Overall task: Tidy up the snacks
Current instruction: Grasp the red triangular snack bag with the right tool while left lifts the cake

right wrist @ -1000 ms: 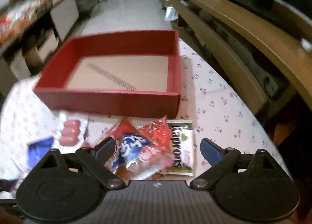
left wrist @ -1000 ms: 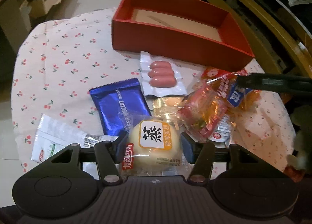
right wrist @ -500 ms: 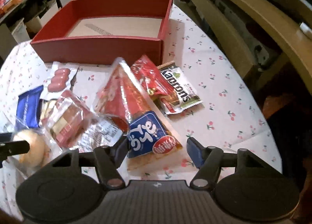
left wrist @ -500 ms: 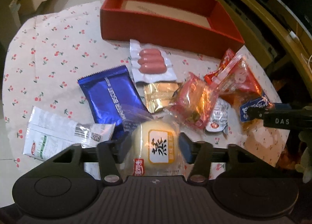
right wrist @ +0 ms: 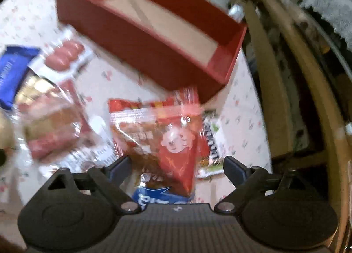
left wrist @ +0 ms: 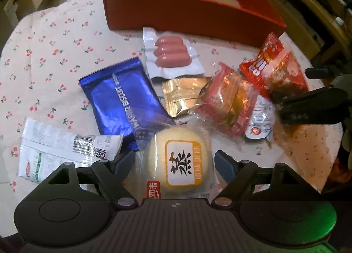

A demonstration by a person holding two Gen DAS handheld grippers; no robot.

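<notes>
Here, the left gripper (left wrist: 175,161) is spreading its jaws around a round yellow bun in clear wrap (left wrist: 179,160) at bottom centre, pads not pressing it. The right gripper (right wrist: 177,166) is also opening, a red-and-clear crinkly snack bag (right wrist: 164,140) lying between its jaws, untouched. The empty red cardboard box (left wrist: 193,6) is sitting at the top on the cherry-print tabletop (left wrist: 50,54).
</notes>
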